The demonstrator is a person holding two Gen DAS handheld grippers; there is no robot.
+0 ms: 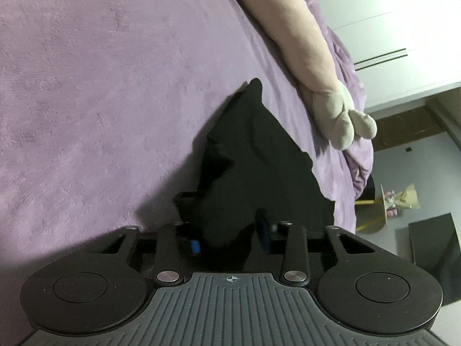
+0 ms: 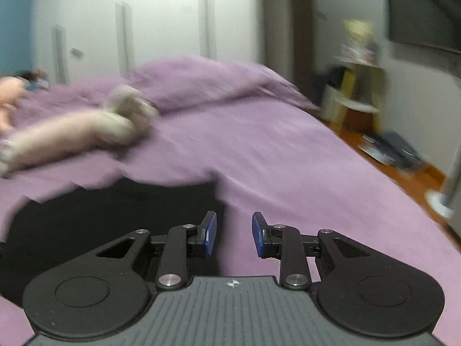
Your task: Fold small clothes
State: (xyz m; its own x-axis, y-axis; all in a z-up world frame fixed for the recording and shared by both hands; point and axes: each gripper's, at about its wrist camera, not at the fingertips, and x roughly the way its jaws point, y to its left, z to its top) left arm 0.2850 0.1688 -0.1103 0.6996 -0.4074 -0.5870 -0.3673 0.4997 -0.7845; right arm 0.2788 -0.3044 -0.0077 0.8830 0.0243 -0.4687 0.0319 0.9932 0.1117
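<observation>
A small black garment (image 1: 259,158) lies on the purple bedspread (image 1: 100,86). My left gripper (image 1: 230,239) is over its near edge; black cloth drapes between and over the blue pads (image 1: 263,230), which stand apart. In the right wrist view the same garment (image 2: 115,213) lies flat at the lower left. My right gripper (image 2: 234,232) is open and empty, its left pad (image 2: 209,230) over the garment's right edge, its right pad over bare bedspread (image 2: 288,158). This view is motion-blurred.
A plush toy with a pink body and grey paws (image 1: 331,109) lies on the bed beyond the garment, and it shows in the right wrist view (image 2: 86,127). White wardrobe doors (image 2: 161,28), a yellow stool (image 2: 357,98) and wooden floor (image 2: 403,178) border the bed.
</observation>
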